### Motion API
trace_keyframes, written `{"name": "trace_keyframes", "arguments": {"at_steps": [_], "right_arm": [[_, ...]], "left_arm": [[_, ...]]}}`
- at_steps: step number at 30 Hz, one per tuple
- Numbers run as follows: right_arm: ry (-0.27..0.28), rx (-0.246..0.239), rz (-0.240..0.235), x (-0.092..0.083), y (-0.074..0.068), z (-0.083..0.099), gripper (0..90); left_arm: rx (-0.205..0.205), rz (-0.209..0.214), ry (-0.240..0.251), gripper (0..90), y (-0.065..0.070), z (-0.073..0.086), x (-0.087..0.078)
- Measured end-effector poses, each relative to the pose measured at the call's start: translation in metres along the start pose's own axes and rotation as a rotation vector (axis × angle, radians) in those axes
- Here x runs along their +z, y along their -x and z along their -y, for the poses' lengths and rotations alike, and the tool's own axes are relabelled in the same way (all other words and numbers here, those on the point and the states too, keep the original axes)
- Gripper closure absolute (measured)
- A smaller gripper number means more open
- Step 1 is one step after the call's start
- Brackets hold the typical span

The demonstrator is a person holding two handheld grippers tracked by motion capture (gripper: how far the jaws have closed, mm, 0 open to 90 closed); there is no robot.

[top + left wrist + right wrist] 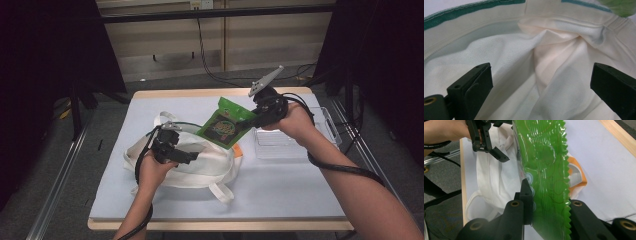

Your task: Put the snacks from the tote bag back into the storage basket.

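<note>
A green snack pouch hangs tilted above the mouth of a white cloth tote bag. My right gripper is shut on the pouch's serrated end. My left gripper sits at the bag's left rim with its jaws wide apart and open. It looks into the bag's white inside, which has a green-trimmed hem. One of its fingers shows above the bag in the right gripper view.
A clear plastic tray stands to the right of the bag, under my right wrist. An orange-edged piece lies by the bag's right side. The pale blue tabletop has a wooden edge; dark stands flank it.
</note>
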State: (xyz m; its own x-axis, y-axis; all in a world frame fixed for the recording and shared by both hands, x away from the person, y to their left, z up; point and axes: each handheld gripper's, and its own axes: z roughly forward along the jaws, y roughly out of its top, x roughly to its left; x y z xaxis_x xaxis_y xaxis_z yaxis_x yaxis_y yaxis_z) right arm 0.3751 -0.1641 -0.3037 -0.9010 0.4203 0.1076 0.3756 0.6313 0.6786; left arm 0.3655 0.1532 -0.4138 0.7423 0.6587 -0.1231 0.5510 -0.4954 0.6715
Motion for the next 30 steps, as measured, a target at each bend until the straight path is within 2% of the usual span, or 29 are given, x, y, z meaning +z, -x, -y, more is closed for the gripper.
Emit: {"name": "trace_keyframes", "arguments": {"at_steps": [5, 8, 11, 14, 16, 17, 30], "right_arm": [[0.002, 0.005, -0.005, -0.006, 0.001, 0.000, 75.4], [-0.002, 0.006, -0.008, -0.009, 0.002, 0.000, 75.4], [0.001, 0.007, -0.012, -0.014, 0.003, 0.000, 75.4], [0.010, 0.004, -0.008, -0.019, 0.003, -0.001, 75.4], [0.014, 0.012, -0.010, -0.023, 0.004, -0.002, 75.4], [0.014, 0.014, -0.010, -0.024, 0.005, -0.002, 75.4], [0.013, 0.034, -0.008, -0.038, 0.011, 0.002, 75.3]], "left_arm": [[0.003, -0.004, -0.011, 4.4, -0.001, 0.001, 0.000], [-0.008, -0.004, -0.002, 4.4, -0.001, 0.001, 0.000], [0.005, -0.011, -0.006, 4.4, 0.000, 0.000, -0.001], [-0.005, 0.003, 0.005, 4.4, -0.001, 0.001, -0.001], [0.005, -0.004, -0.008, 4.4, -0.001, 0.001, -0.001], [-0.004, -0.003, 0.000, 4.4, 0.000, 0.001, 0.000], [0.000, -0.008, -0.005, 4.5, 0.001, 0.001, 0.000]]}}
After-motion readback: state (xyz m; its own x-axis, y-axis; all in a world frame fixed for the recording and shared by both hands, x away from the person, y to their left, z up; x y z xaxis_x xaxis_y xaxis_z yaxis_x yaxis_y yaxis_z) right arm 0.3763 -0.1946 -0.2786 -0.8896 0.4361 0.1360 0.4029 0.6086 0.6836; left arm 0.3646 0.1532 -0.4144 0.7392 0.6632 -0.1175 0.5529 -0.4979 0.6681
